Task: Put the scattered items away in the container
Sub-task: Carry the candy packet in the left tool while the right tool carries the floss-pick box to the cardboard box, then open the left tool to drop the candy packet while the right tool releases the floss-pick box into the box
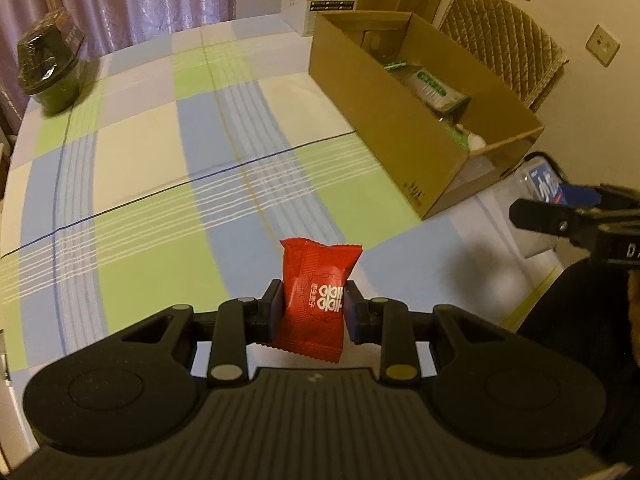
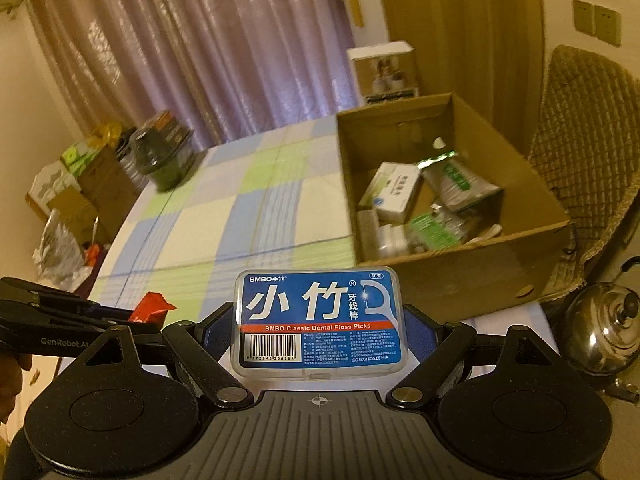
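Cardboard box (image 2: 452,280) is lying ahead-right of both grippers; right gripper (image 2: 320,328), clamping the floss-pick case (image 2: 318,320), seems nearer than left gripper (image 1: 312,310) pinching the red sachet (image 1: 316,296).

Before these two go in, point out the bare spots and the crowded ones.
Bare: the checked tablecloth between the dark wrapped tub and the cardboard box. Crowded: the box floor, with packets and a white carton; only its far corner looks bare.
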